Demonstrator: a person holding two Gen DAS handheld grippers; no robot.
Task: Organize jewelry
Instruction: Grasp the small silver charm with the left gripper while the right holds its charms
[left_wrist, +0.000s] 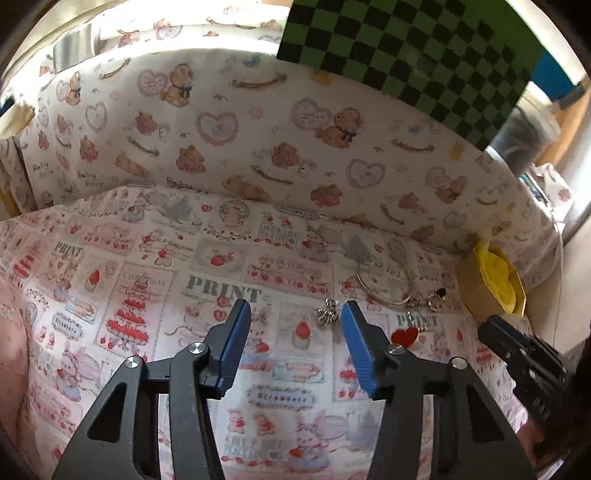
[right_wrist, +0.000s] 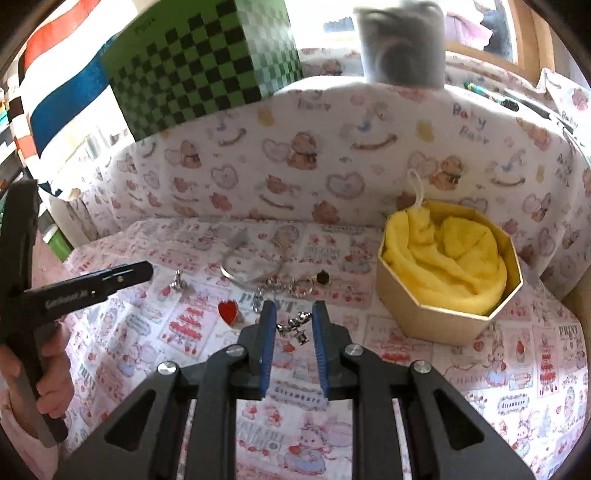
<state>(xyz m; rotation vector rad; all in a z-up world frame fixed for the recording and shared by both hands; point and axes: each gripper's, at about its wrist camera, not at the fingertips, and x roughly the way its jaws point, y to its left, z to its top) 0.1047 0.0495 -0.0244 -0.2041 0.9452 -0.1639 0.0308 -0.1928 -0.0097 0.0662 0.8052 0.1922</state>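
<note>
Several jewelry pieces lie on a printed cloth. A small silver earring (left_wrist: 326, 312) lies just beyond my open left gripper (left_wrist: 295, 308), near its right fingertip; it also shows in the right wrist view (right_wrist: 177, 281). My right gripper (right_wrist: 294, 308) is open, with a silver charm piece (right_wrist: 293, 326) lying between its fingers on the cloth. A red heart ring (right_wrist: 228, 310) (left_wrist: 404, 336), a silver bangle (right_wrist: 253, 267) (left_wrist: 386, 280), silver rings (right_wrist: 301, 287) and a black-stone ring (right_wrist: 322, 277) (left_wrist: 439, 293) lie around. An octagonal box (right_wrist: 424, 314) with yellow cloth lining (right_wrist: 447, 254) stands right.
A cloth-covered back wall (right_wrist: 332, 155) with bear print rings the work area. A green-black checkered box (right_wrist: 199, 70) and a grey container (right_wrist: 402, 44) stand behind it. In the right wrist view the left gripper's body (right_wrist: 92, 288) and a hand are at left.
</note>
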